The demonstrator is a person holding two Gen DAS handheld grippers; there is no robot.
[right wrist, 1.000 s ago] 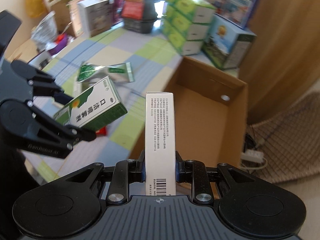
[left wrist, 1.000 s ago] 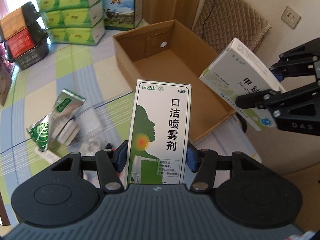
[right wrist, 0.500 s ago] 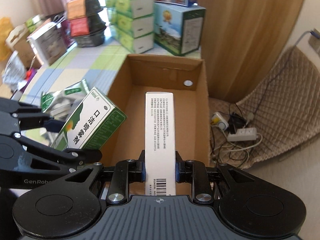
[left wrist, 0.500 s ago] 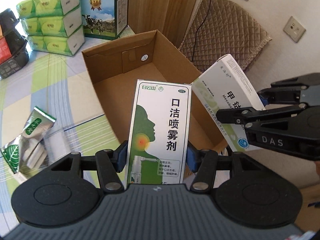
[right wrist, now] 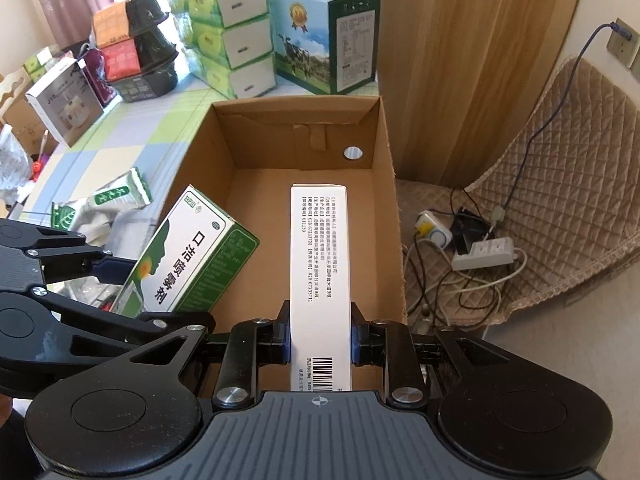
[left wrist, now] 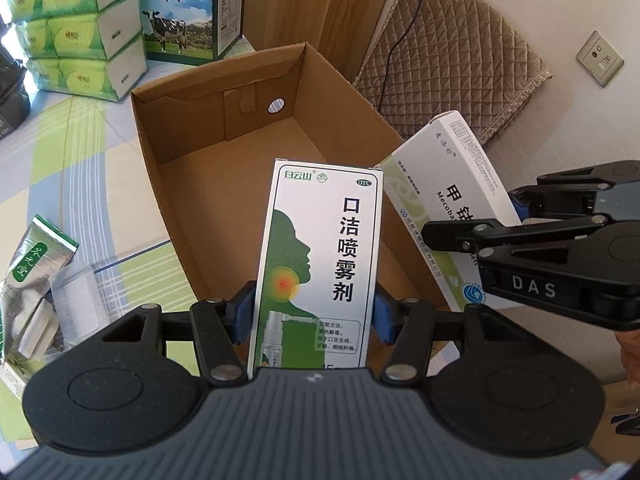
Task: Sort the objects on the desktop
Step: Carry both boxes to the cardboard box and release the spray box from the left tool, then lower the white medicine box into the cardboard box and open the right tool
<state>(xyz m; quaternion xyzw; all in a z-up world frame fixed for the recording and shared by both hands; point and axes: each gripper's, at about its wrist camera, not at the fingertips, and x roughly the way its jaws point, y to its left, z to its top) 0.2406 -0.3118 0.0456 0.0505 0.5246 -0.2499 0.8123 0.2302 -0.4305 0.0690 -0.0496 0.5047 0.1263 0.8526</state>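
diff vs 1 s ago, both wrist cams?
Both grippers carried their loads from over the checked tablecloth to above the open cardboard box. The left gripper stays shut on the green spray box, the right gripper on the white medicine box. Nothing released; the box floor still looks bare.

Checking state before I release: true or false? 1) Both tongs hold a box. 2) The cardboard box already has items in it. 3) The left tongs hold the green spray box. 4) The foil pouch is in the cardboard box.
1) True: left tongs and right tongs each grip one.
2) False: the cardboard box looks empty.
3) True: green spray box.
4) False: the foil pouch lies on the table.
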